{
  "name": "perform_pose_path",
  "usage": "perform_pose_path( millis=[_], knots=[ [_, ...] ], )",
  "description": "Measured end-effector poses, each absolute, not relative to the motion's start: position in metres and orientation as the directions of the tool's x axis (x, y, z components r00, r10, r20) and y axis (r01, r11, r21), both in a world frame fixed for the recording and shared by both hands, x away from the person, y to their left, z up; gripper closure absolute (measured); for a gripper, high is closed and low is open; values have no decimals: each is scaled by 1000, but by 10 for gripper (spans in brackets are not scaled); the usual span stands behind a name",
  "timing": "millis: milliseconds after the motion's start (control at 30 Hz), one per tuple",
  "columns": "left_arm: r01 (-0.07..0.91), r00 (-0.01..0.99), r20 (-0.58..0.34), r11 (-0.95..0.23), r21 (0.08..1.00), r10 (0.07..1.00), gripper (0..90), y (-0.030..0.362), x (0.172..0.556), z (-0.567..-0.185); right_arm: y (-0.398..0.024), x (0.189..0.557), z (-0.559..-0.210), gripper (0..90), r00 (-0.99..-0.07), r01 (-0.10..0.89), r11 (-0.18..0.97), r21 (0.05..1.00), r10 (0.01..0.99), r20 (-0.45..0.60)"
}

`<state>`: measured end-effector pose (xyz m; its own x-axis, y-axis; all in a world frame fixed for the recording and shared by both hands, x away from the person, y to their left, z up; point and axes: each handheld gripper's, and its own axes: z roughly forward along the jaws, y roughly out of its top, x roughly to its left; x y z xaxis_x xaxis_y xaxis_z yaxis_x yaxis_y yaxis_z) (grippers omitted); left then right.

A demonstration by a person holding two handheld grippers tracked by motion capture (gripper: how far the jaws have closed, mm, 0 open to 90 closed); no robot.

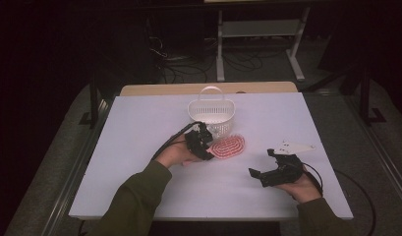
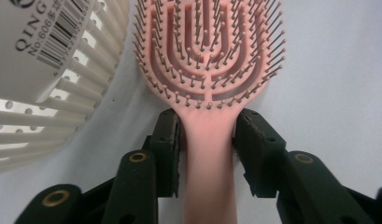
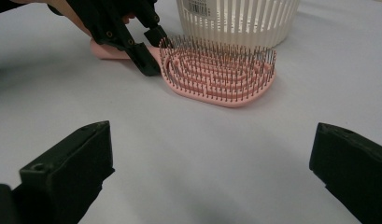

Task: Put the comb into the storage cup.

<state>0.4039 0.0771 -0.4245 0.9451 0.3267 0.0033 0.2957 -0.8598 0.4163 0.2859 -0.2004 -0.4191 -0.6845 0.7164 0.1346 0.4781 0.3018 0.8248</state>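
Pink hairbrush (image 2: 208, 51) lay bristles-up on the table (image 1: 139, 162), just beside the white basket (image 1: 211, 112).
We judged it light, stiff, slick plastic; left gripper (image 2: 208, 140) fingers pinched its narrow handle, right gripper (image 3: 212, 163) fingers spread wide.

A pink hairbrush (image 2: 208, 70) lay bristles-up on the pale desk (image 2: 333, 70), its head filling the upper centre. The left claw (image 2: 208, 135) rose from the bottom, its black jaws pressed against both sides of the handle's neck. A white slatted basket (image 2: 48, 74) occupied the upper left.

Matt pink plastic hairbrush (image 2: 209, 70) — slatted white plastic basket (image 2: 48, 79)
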Motion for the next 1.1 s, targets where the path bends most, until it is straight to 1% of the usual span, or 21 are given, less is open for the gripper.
perform_pose_path(
  millis=[167,400,667,1100],
  knots=[
    [290,947,6,-866,407,320,677,76,404,-424,-200,286,-419,0,-684,479,301,825,717,136],
    [284,950,8,-871,401,314,698,75,404,-424,-200,286,-419,0,-684,479,302,824,716,135],
    [267,954,17,-877,400,299,706,75,404,-424,-200,286,-419,0,-684,480,301,824,717,137],
    [252,957,18,-863,439,289,706,81,400,-423,-202,286,-419,0,-682,480,299,825,719,136]
  ],
)
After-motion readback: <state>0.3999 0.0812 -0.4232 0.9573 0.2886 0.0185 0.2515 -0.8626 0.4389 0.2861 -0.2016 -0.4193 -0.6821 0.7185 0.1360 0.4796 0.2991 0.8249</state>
